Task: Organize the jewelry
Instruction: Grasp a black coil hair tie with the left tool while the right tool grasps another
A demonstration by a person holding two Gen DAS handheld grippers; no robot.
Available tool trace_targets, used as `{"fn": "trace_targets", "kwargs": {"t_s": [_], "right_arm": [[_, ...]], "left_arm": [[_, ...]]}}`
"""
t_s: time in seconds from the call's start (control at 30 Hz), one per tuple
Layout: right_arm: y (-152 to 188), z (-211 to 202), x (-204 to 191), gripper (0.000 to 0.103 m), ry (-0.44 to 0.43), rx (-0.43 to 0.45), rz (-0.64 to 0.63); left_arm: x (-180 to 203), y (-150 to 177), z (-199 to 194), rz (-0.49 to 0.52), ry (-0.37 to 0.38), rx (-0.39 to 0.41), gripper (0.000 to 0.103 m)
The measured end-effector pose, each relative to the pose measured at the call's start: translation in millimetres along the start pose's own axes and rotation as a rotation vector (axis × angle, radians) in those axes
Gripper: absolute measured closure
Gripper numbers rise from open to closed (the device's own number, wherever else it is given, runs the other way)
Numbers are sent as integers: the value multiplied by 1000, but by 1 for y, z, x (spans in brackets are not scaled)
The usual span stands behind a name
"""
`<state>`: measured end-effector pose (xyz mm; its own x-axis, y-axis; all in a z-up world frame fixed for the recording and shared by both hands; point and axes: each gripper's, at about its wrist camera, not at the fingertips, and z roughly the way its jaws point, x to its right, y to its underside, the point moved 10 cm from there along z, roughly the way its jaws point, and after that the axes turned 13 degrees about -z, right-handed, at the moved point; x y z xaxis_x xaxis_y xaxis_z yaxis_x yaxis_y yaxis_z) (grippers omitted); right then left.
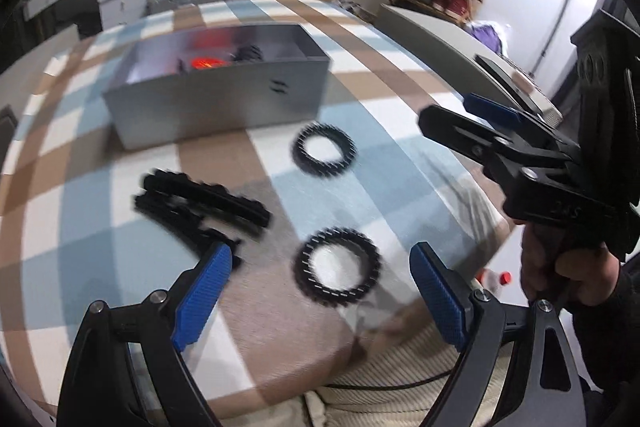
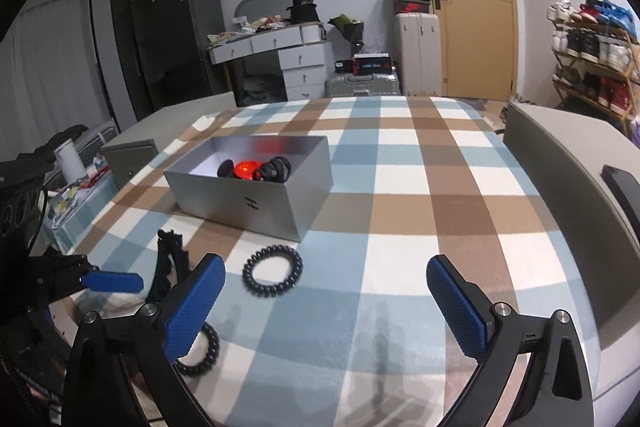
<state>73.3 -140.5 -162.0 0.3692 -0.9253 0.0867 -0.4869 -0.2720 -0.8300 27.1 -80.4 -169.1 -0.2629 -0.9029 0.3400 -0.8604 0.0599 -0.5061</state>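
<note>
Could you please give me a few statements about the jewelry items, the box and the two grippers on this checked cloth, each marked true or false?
1. The grey box stands open on the checked cloth. True.
2. The box is empty. False: a red item and dark items lie inside it.
3. Two black coil rings lie on the cloth outside the box. True: one nearer the box and one closer to the camera.
4. The left gripper holds a ring. False: its jaws are open and empty.
5. The right gripper is shut. False: its jaws stand wide open.
6. A long black clip lies beside the rings. True.
</note>
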Motion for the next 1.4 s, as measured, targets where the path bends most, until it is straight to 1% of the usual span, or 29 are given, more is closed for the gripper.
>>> {"fn": "trace_targets", "kwargs": {"t_s": [0.13,0.2,0.27,0.33,0.53,0.67,0.73,0.77,0.83,0.9,1.03,1.17,1.27,1.3,1.4], "right_arm": [[9,-1,3,0,14,-13,8],[13,-2,6,0,27,-18,10],[17,-5,9,0,45,-25,4],[21,-10,12,0,65,-27,0],[33,-21,20,0,98,-48,21],[29,-23,17,0,105,-42,2],[24,-24,13,0,104,-34,-8],[24,-24,12,0,102,-30,-11],[23,-24,8,0,101,-31,-22],[24,-23,7,0,105,-37,-31],[26,-22,12,0,113,-50,-20],[26,-21,14,0,99,-50,1],[24,-20,13,0,90,-50,4],[24,-18,13,0,81,-58,8],[23,-7,7,0,15,-82,29]], "left_arm": [[7,8,8,8,9,-44,15],[10,12,13,28,-6,-72,15],[14,15,15,56,-24,-71,15],[16,15,15,67,-24,-68,15],[9,11,22,30,-43,-80,16],[7,11,25,55,-108,-83,20],[7,11,25,73,-135,-67,36],[7,11,26,82,-145,-62,40],[8,12,25,108,-168,-56,59],[10,15,23,129,-157,-65,64],[11,15,22,136,-149,-62,71],[11,9,15,117,-119,-46,73],[11,4,7,85,-76,-38,74],[11,2,3,73,-65,-32,76],[4,-9,-16,21,-37,14,76]]}}
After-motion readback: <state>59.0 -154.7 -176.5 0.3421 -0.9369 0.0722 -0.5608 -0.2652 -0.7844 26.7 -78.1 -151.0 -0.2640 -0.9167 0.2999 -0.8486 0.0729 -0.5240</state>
